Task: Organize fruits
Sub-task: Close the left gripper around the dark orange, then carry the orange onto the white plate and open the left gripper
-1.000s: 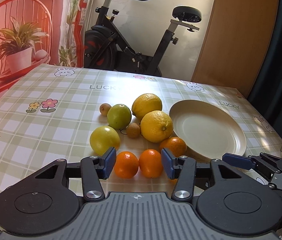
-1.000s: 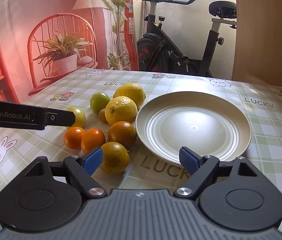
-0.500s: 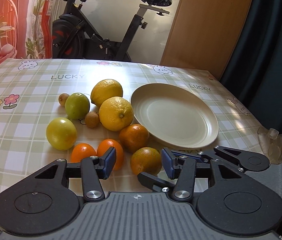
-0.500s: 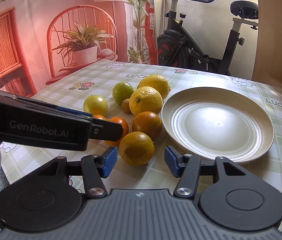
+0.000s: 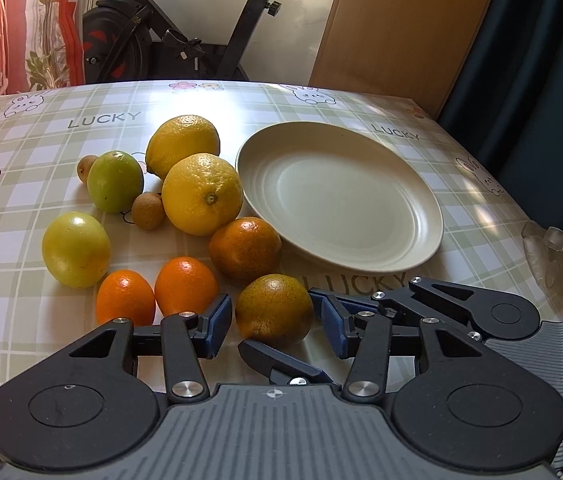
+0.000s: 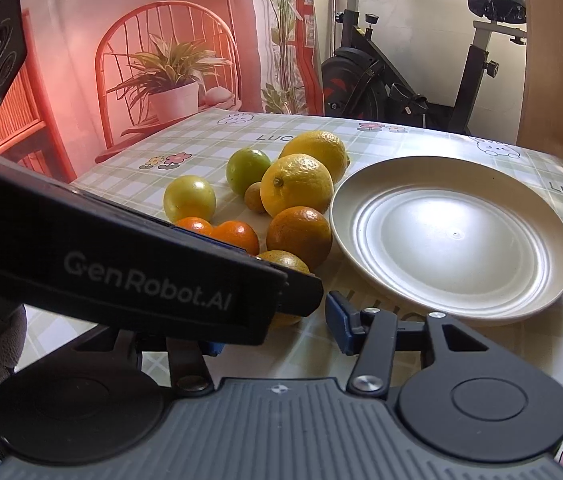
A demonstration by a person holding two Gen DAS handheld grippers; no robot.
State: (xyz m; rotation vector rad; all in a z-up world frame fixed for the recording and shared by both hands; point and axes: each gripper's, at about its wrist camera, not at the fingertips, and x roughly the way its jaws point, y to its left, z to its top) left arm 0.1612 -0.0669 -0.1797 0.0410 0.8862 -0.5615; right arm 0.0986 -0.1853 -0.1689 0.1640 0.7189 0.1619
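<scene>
A greenish-orange mandarin lies at the table's front, left of an empty cream plate. My left gripper is open, its blue pads either side of this mandarin without touching. My right gripper is open around the same mandarin; its arm also crosses the left wrist view. The left gripper's body hides the right gripper's left finger in the right wrist view. Behind lie another mandarin, two small oranges, two lemons, and green and yellow-green fruits.
The table has a green checked cloth. Two small brown fruits lie among the pile. A clear crumpled plastic piece sits at the right table edge. An exercise bike and a wooden door stand behind the table.
Both grippers moved in on the front mandarin from either side. The left gripper swung right and now overlaps the right wrist view. Both stay open.
</scene>
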